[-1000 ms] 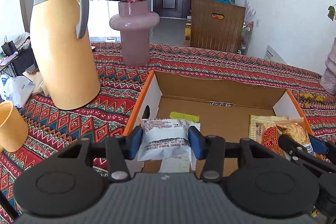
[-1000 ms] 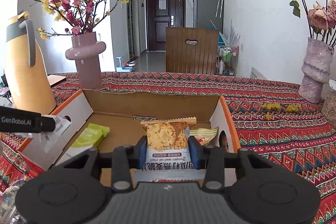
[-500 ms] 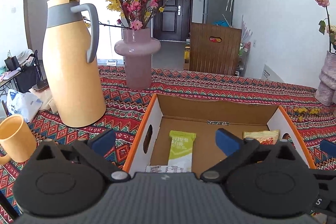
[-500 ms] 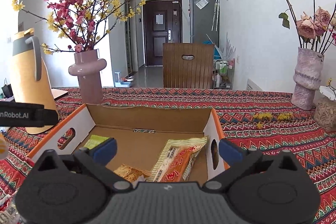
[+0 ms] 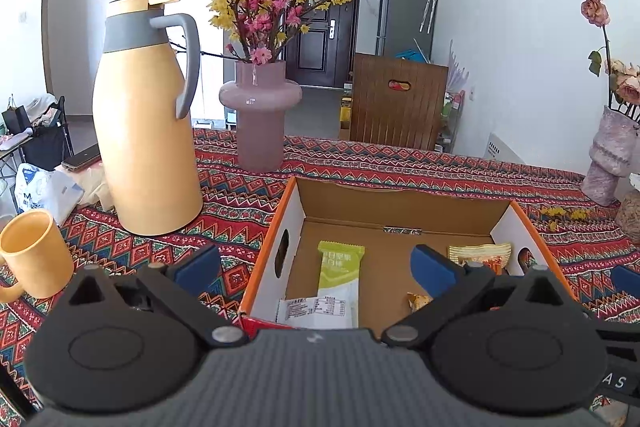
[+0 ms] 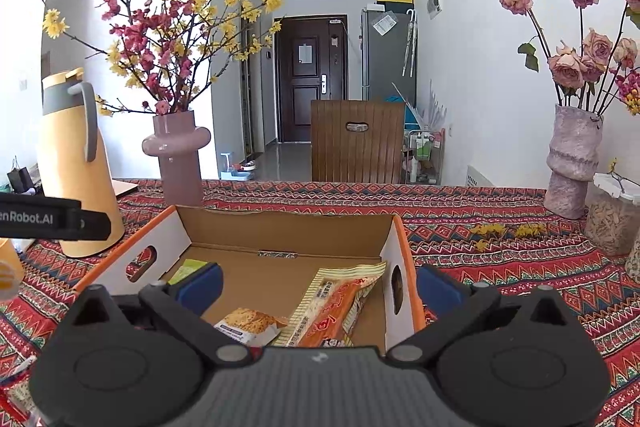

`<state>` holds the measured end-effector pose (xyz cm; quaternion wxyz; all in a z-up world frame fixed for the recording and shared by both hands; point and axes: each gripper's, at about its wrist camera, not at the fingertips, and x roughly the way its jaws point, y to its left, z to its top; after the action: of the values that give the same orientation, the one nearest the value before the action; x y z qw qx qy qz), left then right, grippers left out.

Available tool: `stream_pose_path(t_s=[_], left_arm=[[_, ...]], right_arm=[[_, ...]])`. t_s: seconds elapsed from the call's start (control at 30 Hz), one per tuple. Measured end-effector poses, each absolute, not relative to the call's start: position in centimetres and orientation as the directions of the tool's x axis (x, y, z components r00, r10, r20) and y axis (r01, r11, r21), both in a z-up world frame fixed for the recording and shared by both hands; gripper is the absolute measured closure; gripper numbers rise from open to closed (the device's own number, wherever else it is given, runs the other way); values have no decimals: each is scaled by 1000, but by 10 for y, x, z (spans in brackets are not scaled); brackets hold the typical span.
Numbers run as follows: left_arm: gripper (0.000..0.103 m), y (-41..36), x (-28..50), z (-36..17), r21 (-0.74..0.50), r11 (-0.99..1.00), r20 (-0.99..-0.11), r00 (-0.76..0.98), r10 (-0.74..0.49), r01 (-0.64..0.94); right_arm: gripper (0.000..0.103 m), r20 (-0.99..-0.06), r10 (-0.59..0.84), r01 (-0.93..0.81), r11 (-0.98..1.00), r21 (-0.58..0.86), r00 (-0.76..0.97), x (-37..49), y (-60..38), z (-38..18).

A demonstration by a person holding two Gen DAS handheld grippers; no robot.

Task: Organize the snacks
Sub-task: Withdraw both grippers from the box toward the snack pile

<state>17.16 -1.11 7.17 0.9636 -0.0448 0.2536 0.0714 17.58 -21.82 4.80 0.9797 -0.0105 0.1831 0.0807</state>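
Observation:
An open cardboard box (image 5: 384, 195) (image 6: 280, 223) with orange rims stands on the patterned tablecloth. Inside lie a green bar packet (image 5: 340, 267) (image 6: 186, 269), a white packet (image 5: 316, 311) at the near wall, a cracker packet (image 6: 250, 325) and a long orange-and-yellow packet (image 6: 336, 307) (image 5: 480, 255). My left gripper (image 5: 316, 267) is open above the box's near left part, nothing between its blue pads. My right gripper (image 6: 318, 281) is open over the box's right side, one pad inside and one outside the right wall, also with nothing held.
A tall yellow thermos jug (image 5: 146, 123) and a yellow mug (image 5: 34, 253) stand left of the box. A mauve vase with flowering branches (image 5: 260, 119) is behind it. A pale rose vase (image 6: 574, 159) and a jar (image 6: 612, 215) sit far right. A wooden chair back (image 6: 358, 141) rises beyond the table.
Both grippers went from shut on packets to wide open and drew back and up. The white packet and the cracker packet now lie in the box.

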Motion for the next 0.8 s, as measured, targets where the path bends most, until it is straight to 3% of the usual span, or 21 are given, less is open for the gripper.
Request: stream_pose_path(t_s=[0.8], left_arm=[[0, 17, 84, 45, -57, 992, -454, 888, 72, -110]], right_arm=[[0, -301, 170, -176, 984, 8, 938, 80, -257, 37]])
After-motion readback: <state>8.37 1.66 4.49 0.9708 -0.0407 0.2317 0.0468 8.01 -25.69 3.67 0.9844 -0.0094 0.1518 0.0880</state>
